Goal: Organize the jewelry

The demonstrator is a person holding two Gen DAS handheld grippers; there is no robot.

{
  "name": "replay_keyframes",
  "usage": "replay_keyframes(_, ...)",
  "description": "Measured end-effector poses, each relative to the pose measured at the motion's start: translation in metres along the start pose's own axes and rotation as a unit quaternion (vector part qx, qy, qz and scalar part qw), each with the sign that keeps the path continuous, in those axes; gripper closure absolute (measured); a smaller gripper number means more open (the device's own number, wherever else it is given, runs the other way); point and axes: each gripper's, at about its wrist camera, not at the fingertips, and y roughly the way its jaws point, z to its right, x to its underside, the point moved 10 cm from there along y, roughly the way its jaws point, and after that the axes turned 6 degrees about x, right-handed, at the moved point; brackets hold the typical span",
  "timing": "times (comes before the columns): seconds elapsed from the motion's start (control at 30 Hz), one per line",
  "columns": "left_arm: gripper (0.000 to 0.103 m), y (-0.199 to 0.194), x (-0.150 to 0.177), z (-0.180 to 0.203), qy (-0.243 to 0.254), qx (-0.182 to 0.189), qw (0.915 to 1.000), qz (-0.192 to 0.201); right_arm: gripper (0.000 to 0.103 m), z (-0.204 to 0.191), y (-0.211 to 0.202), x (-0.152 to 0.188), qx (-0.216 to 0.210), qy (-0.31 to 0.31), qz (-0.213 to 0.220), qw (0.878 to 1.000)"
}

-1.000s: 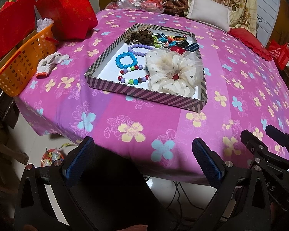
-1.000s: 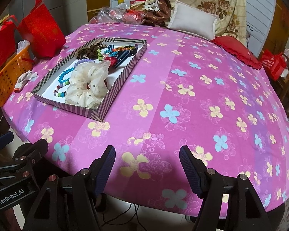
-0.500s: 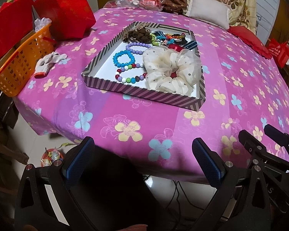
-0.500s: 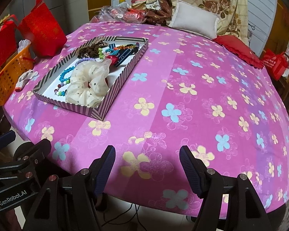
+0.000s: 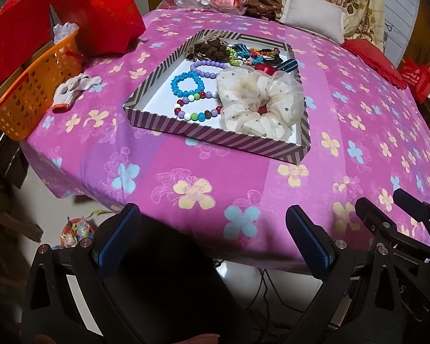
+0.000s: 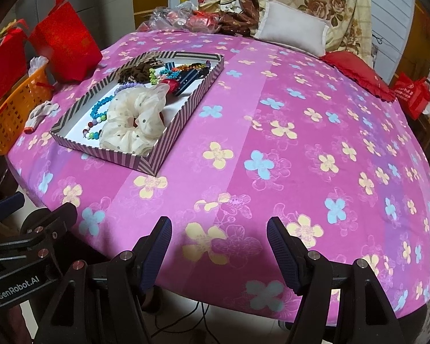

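A striped shallow box point(image 5: 215, 140) lies on the pink flowered tablecloth point(image 6: 301, 132), left of centre in the right wrist view point(image 6: 100, 150). Inside are a cream dotted scrunchie point(image 5: 261, 106) point(image 6: 134, 120), a blue bead bracelet point(image 5: 186, 84), a purple bead bracelet point(image 5: 206, 67), a multicoloured bead bracelet point(image 5: 197, 114), a brown scrunchie point(image 5: 209, 50) and a heap of colourful hair pieces point(image 5: 255, 54). My left gripper point(image 5: 212, 215) hovers open at the table's near edge, well short of the box, nothing between its fingers. My right gripper point(image 6: 218, 223) is open and empty beside it, to the right.
An orange basket point(image 5: 28, 94) and red gift bags point(image 5: 106, 8) stand at the table's left side, with a white glove point(image 5: 74, 89) beside them. A white pillow point(image 5: 312, 20), a red cushion point(image 6: 358, 71) and plastic-wrapped clutter point(image 6: 180, 18) sit along the far edge.
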Motion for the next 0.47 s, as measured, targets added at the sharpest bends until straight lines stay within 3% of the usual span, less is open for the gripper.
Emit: replay_keyframes(0.47,0.001,-0.016,-0.011,0.009,0.01,-0.018,0.9996,0.022,0.036,0.011,0.0,0.003,-0.025,0.018,-0.002,1.0)
